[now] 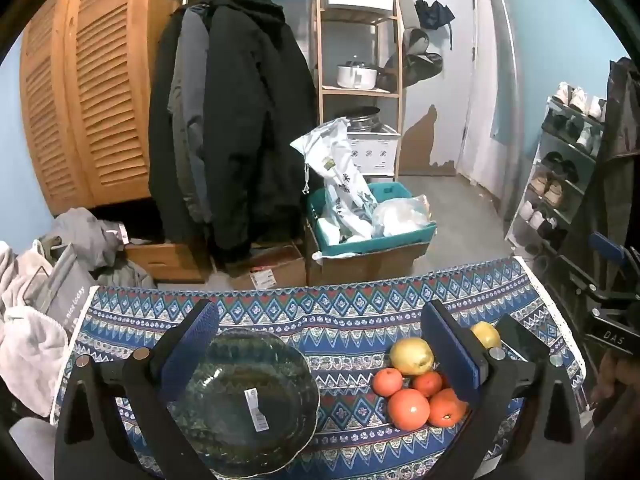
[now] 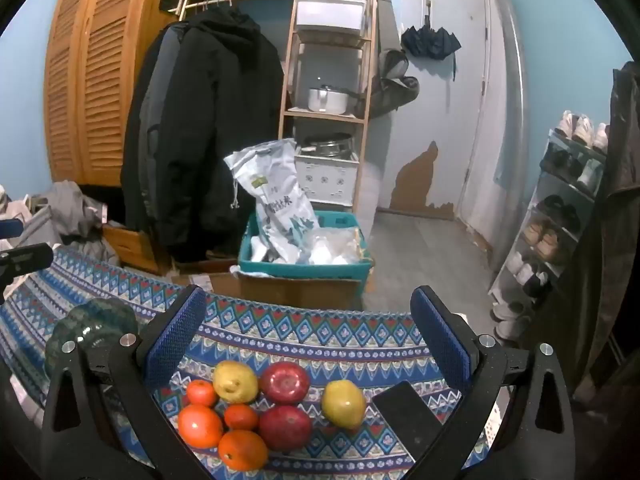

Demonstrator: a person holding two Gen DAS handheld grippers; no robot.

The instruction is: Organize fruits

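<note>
Little can be read. A dark plate on the black rig (image 1: 611, 338) at the right edge of the left wrist view carries "DAS". A grey bag (image 1: 66, 292) at the left reads, possibly, "nice today". The white sack (image 2: 276, 200) bears Chinese characters too blurred to read.

The left tool (image 1: 320, 344) hangs with its blue-padded fingers (image 1: 192, 344) spread wide, gripping nothing. The right tool (image 2: 310, 340) is likewise wide open and empty, its blue pads (image 2: 440, 336) angled outward, tilted slightly downward.
</note>
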